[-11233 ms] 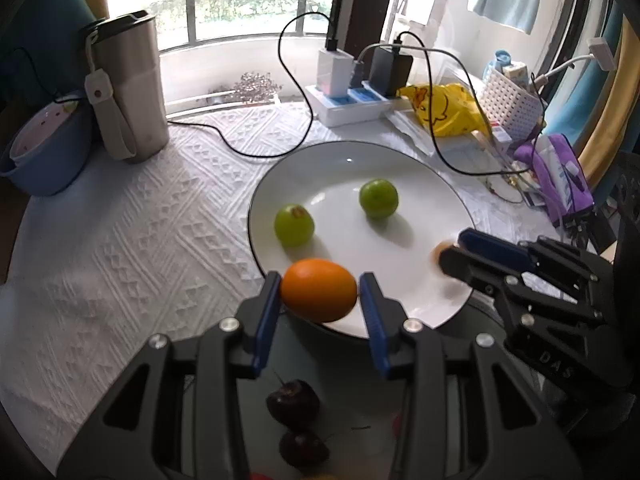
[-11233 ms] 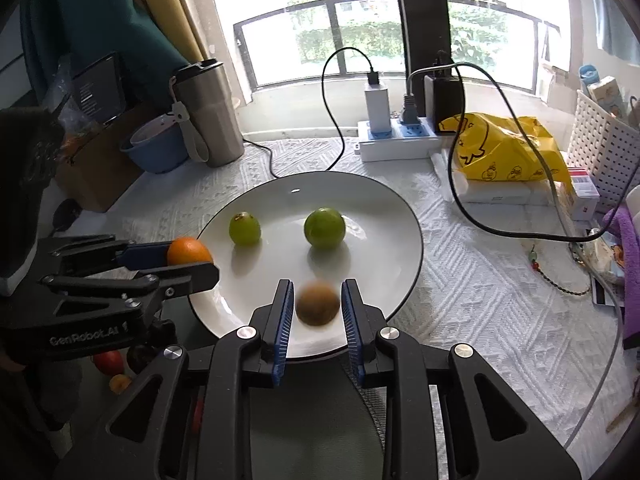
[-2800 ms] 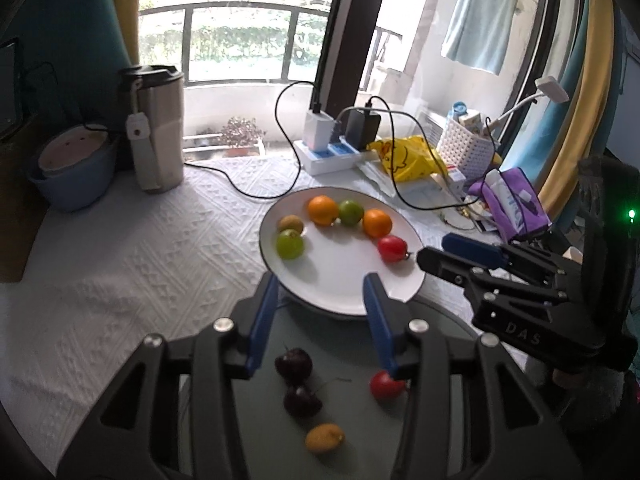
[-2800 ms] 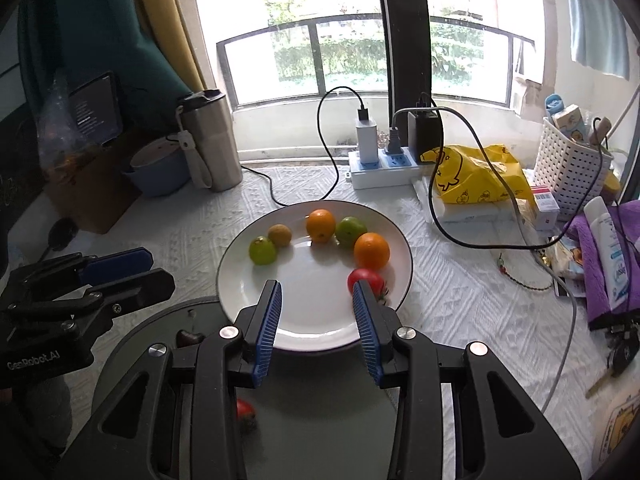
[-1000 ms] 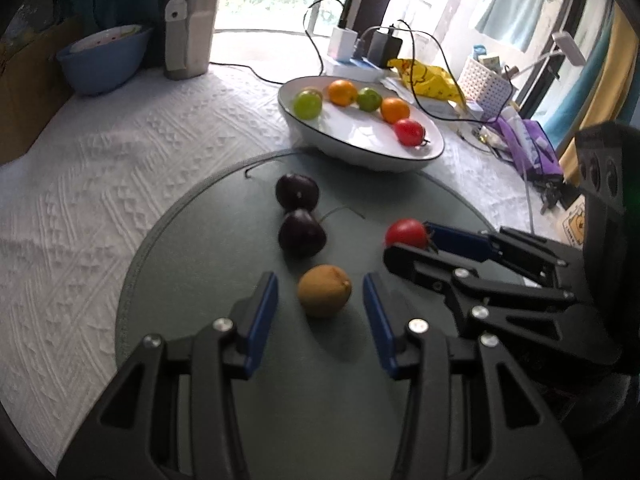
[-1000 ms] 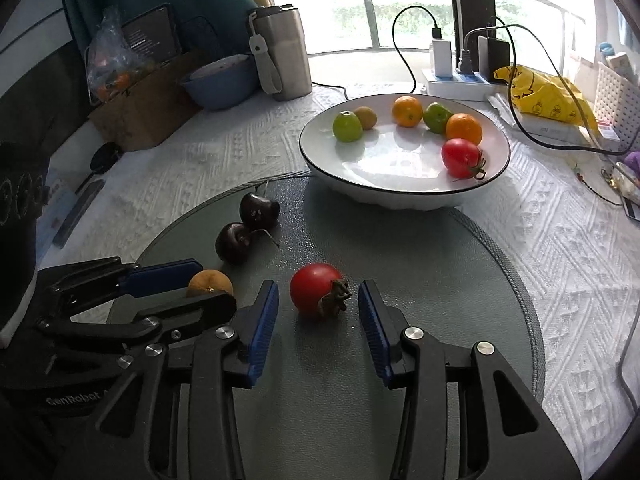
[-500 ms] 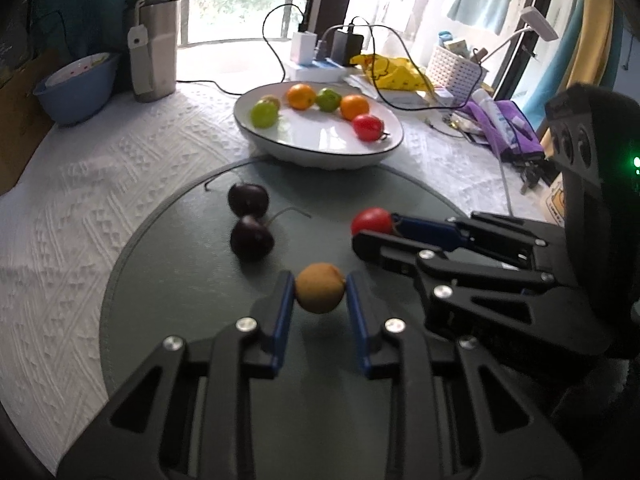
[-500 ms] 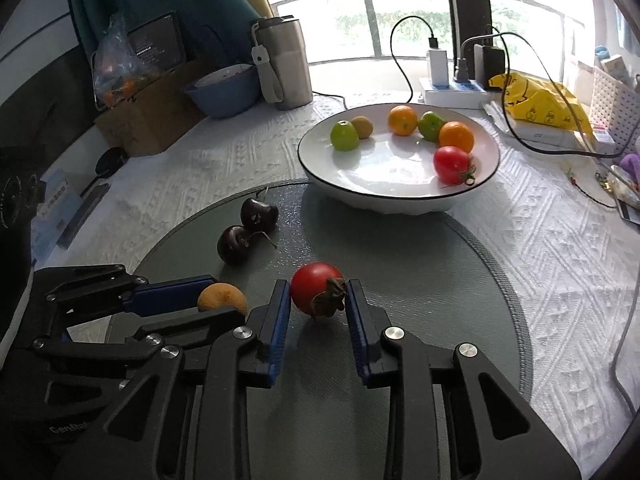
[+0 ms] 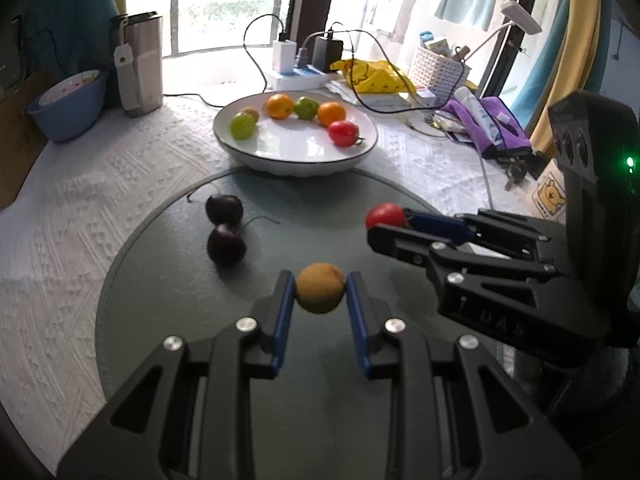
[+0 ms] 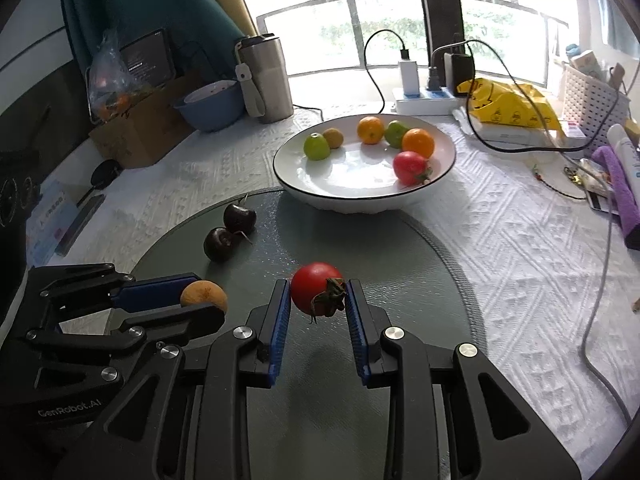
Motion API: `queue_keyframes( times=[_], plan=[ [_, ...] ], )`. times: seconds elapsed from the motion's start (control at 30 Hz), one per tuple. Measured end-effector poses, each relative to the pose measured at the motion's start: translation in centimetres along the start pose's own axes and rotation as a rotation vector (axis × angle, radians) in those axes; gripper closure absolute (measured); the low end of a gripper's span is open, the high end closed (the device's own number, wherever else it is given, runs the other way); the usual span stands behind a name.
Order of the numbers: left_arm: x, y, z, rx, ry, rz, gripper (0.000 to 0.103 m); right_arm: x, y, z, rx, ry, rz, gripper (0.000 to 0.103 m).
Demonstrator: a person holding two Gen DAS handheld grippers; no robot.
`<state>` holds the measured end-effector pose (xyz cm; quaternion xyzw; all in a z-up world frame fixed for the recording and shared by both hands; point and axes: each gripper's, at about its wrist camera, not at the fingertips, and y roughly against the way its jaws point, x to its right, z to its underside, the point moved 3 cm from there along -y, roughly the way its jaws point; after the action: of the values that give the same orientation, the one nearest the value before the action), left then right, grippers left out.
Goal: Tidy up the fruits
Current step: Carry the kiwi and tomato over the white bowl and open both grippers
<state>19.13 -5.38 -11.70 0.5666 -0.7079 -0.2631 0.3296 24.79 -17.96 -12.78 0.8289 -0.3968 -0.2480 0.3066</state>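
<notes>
- Looking through the right wrist camera, I see a cardboard box [image 10: 140,128] and a bagged bundle [image 10: 110,80] at the far left, which the left wrist view cuts off; the left view alone shows the desk lamp [image 9: 520,20].
- My left gripper [image 9: 320,294] is clenched on the brown fruit [image 9: 320,293], both blue pads pressing its sides, above the grey mat [image 9: 180,300].
- My right gripper [image 10: 318,298] is clamped on the red tomato [image 10: 316,286], stem towards the camera.
- Two dark cherries [image 10: 230,230] lie on the mat; the white plate [image 10: 360,200] holds six fruits.
- A second ago both jaws stood apart around the fruits; now they grip, slightly lifted.
</notes>
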Motion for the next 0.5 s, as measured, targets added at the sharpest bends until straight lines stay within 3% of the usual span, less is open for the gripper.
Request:
queue_keyframes(
  times=[0.5],
  plan=[
    [1.6, 3.2, -2.9, 0.079, -0.038, -0.006, 0.075, 1.3, 4.8, -2.1, 0.095, 0.001, 0.043, 0.073]
  ],
)
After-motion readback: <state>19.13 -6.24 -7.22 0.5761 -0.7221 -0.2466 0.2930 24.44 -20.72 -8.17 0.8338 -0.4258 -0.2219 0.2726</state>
